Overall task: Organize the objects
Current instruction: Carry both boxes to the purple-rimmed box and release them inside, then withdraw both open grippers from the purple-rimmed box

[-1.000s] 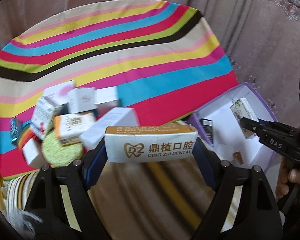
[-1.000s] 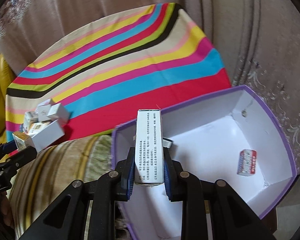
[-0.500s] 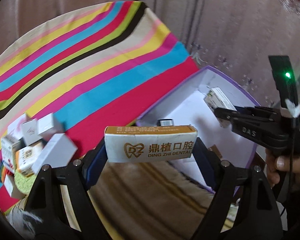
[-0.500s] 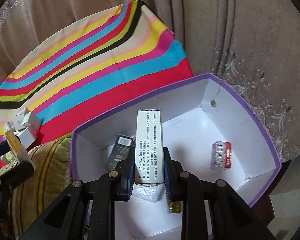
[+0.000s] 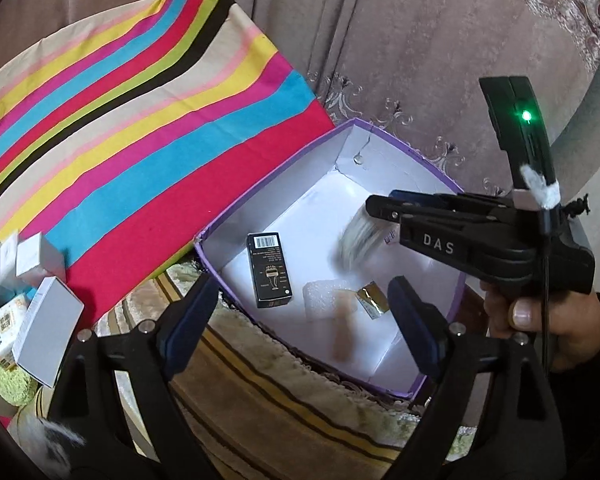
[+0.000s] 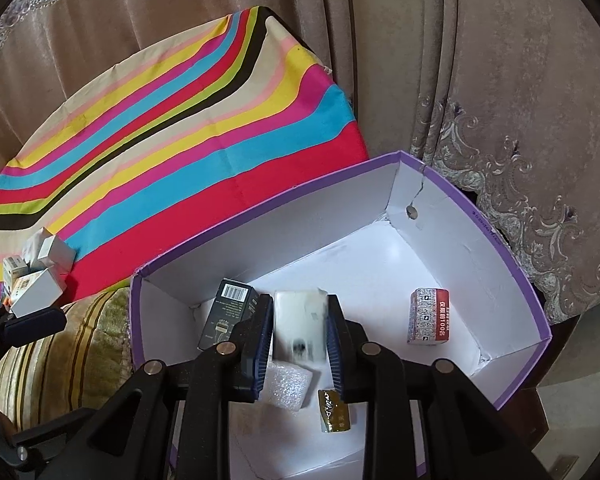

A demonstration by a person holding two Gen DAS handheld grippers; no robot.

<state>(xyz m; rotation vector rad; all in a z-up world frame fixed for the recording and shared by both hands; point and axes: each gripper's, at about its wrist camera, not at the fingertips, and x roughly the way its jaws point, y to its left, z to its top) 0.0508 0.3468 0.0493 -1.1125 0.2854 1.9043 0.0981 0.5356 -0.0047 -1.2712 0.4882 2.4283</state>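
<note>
A purple box with a white inside (image 5: 440, 168) (image 6: 520, 276) stands beside the striped table. My left gripper (image 5: 304, 312) is open and empty over its near wall; a blurred brown-and-white carton (image 5: 342, 328) is falling inside the box below it. My right gripper (image 6: 298, 328) (image 5: 374, 210) hangs over the box with its jaws parted, and a blurred white carton (image 6: 300, 326) (image 5: 358, 240) is dropping between the fingers. In the box lie a black carton (image 5: 270, 268) (image 6: 228, 312), a foam piece (image 6: 288, 386), a gold packet (image 6: 334, 410) and a red-and-white carton (image 6: 428, 316).
A striped cloth (image 5: 140, 128) covers the table. Several small white cartons (image 5: 32, 304) (image 6: 36, 276) are piled at its left edge. A striped cushion (image 5: 284, 404) lies under the box's near side. Curtains (image 6: 500, 80) hang behind.
Both grippers swung right over the purple box and opened. The dental carton left my left gripper and the white carton is slipping out of my right gripper; both are falling into the box.
</note>
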